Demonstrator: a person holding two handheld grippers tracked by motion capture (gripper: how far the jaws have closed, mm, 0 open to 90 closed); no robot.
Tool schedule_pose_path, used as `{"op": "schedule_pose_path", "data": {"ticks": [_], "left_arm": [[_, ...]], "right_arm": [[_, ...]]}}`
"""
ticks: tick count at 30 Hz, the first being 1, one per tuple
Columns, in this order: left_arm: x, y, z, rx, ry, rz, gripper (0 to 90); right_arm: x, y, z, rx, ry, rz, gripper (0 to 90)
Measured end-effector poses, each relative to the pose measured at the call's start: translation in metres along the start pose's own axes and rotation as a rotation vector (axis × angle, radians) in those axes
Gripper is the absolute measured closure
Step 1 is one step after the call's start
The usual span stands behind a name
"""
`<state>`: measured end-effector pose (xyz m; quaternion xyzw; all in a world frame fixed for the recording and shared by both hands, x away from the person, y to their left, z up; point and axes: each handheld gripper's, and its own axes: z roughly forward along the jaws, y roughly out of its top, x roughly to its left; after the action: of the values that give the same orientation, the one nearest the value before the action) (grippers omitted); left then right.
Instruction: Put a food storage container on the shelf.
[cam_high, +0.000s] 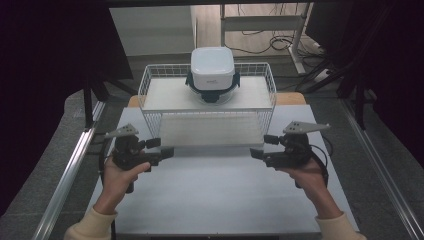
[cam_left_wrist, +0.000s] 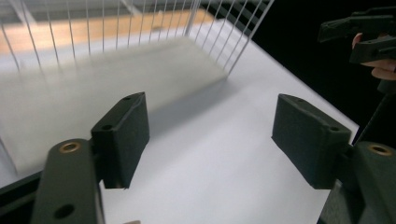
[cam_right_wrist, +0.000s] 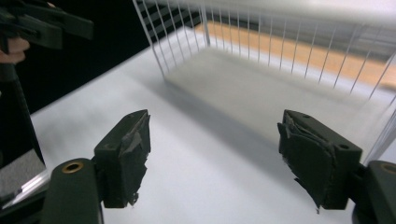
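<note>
The white wire basket (cam_high: 150, 80) is your landmark; it stands on the far half of the white table (cam_high: 215, 195). A white lidded container (cam_high: 212, 67) with dark side clips sits inside the basket, against its far side at the middle. Your left gripper (cam_high: 162, 148) hovers just before the basket's near left corner, jaws spread wide with nothing between them. Your right gripper (cam_high: 260, 146) hovers just before the basket's near right corner, jaws likewise wide apart and empty; its pads (cam_right_wrist: 128, 154) look torn. Both grippers point inward along the basket's near wall, facing each other
</note>
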<state>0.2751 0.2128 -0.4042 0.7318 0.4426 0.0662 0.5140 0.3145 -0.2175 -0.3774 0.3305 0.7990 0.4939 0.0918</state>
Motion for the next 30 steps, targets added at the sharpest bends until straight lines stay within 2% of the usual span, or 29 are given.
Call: {"op": "schedule_pose_path", "data": {"ticks": [8, 15, 30], "left_arm": [[0.011, -0.042, 0.01, 0.078, 0.029, -0.039, 23.2], [0.014, -0.06, 0.022, 0.133, 0.047, -0.048, 21.9], [0.014, -0.062, 0.024, 0.137, 0.062, -0.048, 20.6]], "right_arm": [[-0.001, -0.044, 0.01, 0.059, -0.017, 0.03, 22.6], [-0.005, -0.078, 0.023, 0.133, -0.023, 0.06, 22.4], [-0.006, -0.08, 0.02, 0.116, -0.033, 0.062, 21.5]]}}
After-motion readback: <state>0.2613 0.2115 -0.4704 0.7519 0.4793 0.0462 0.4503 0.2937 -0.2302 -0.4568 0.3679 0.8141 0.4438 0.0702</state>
